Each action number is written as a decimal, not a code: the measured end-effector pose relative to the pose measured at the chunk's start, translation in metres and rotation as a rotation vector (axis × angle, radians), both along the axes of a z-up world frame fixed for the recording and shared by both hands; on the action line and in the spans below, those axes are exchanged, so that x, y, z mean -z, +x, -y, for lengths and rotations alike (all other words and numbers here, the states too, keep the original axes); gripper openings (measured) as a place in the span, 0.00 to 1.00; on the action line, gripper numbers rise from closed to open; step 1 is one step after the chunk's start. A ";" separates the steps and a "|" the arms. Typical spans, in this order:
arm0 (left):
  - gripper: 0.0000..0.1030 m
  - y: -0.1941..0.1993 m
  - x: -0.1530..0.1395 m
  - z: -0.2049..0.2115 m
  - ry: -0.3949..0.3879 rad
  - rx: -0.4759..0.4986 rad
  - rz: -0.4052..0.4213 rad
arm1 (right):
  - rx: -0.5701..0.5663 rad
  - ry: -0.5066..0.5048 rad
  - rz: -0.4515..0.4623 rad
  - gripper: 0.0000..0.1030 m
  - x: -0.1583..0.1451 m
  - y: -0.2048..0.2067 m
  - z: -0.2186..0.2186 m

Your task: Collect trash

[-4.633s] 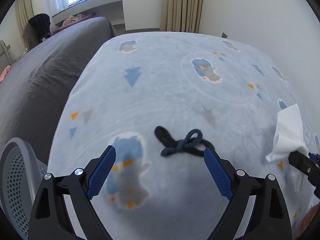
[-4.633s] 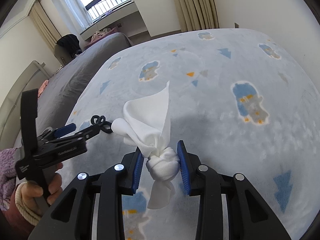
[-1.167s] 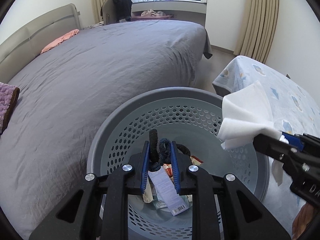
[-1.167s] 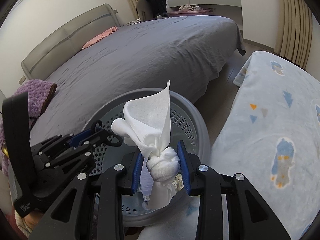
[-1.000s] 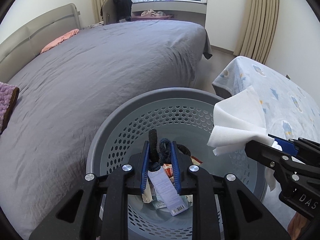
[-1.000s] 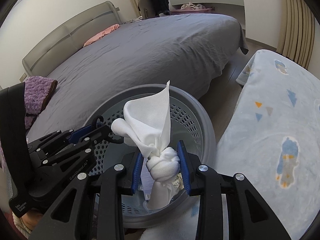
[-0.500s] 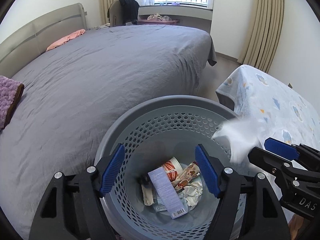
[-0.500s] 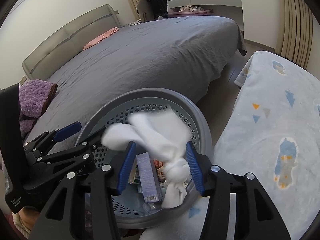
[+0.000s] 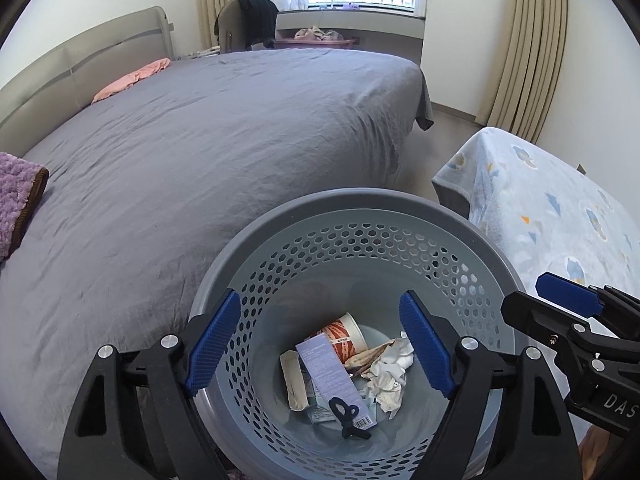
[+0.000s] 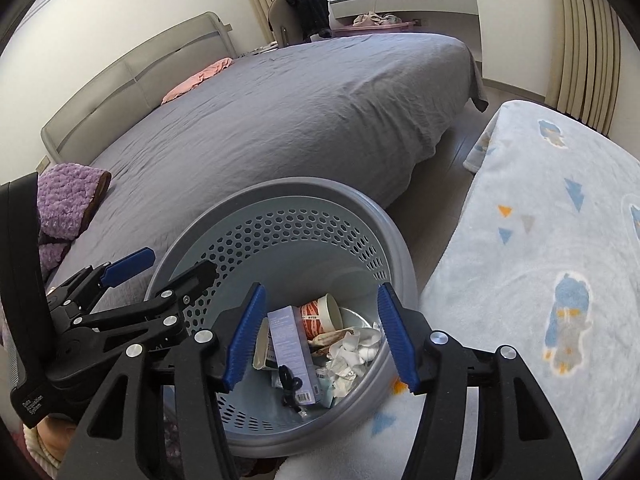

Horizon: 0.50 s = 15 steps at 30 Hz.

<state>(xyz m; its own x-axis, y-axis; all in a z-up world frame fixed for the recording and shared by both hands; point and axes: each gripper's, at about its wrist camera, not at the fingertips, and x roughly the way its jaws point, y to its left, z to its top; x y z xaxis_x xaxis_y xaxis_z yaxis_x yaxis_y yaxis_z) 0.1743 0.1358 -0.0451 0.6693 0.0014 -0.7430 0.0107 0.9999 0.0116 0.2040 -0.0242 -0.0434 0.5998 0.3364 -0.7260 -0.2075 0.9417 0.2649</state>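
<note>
A grey perforated trash basket [image 9: 360, 208] stands on the floor between two beds; it also shows in the right wrist view [image 10: 304, 192]. Inside lie a black hair tie [image 9: 349, 416], a white tissue [image 9: 390, 372], a lilac box [image 9: 332, 376], a red-printed cup [image 9: 342, 334] and wrappers. In the right wrist view the hair tie [image 10: 289, 386] and the tissue [image 10: 352, 354] lie on the basket's floor. My left gripper [image 9: 320, 346] is open and empty above the basket. My right gripper [image 10: 322, 332] is open and empty above it too.
A large bed with a grey sheet [image 9: 200, 140] lies left of the basket, with a purple blanket [image 9: 16, 200] on it. A low bed with a pale blue patterned blanket [image 9: 560, 216] lies on the right. Curtains [image 9: 524, 40] and a window stand at the back.
Both grippers opened over the basket. The hair tie dropped from the left one and the tissue from the right one; both now lie inside the basket.
</note>
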 end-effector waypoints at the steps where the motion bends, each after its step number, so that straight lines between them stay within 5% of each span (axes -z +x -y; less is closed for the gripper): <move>1: 0.80 0.000 0.000 0.000 0.001 -0.002 0.002 | 0.001 -0.001 -0.001 0.55 0.000 0.000 0.000; 15: 0.89 0.000 -0.002 -0.003 0.016 -0.020 0.009 | 0.010 -0.017 -0.007 0.62 0.004 0.001 0.002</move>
<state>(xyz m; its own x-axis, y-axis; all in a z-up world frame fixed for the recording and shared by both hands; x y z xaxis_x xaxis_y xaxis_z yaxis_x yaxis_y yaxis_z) 0.1738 0.1387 -0.0429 0.6761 0.0265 -0.7364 -0.0092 0.9996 0.0275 0.2049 -0.0264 -0.0469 0.5979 0.3183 -0.7357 -0.1966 0.9480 0.2504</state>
